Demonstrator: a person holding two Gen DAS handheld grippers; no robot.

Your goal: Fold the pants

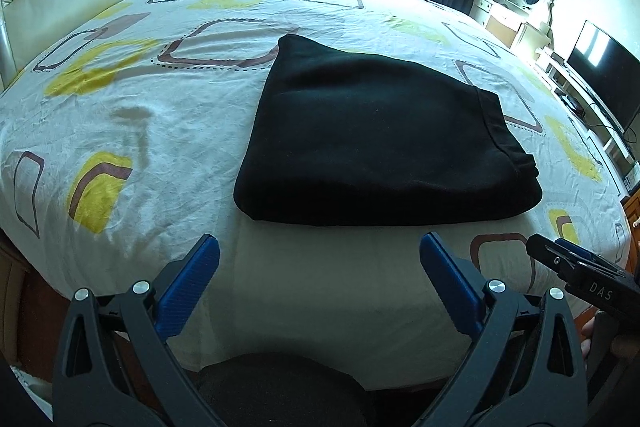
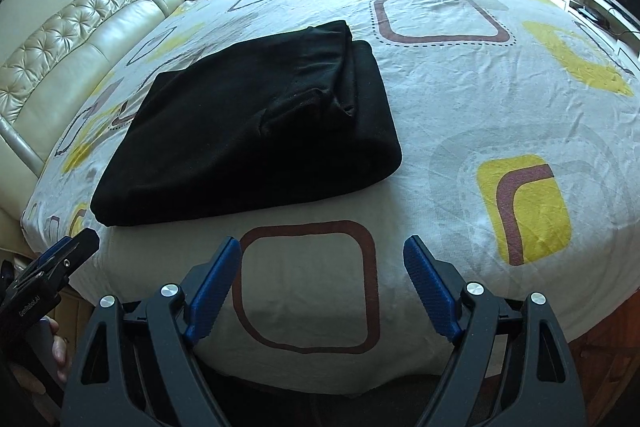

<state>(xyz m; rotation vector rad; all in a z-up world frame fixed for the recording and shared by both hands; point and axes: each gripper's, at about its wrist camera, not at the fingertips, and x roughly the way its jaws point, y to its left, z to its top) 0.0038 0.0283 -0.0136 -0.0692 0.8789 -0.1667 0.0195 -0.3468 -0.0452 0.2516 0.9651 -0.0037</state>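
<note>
On the patterned bedsheet [image 1: 120, 99], the black pants [image 1: 372, 143] lie folded into a compact, layered rectangle near the bed's front edge, with the hemmed end stacked on top. The left gripper [image 1: 320, 247] hangs just short of the bundle, its blue pads spread wide with nothing between them. The right gripper [image 2: 322, 247] is likewise spread and empty, over a brown square outline on the sheet, beside the pants and apart from them.
</note>
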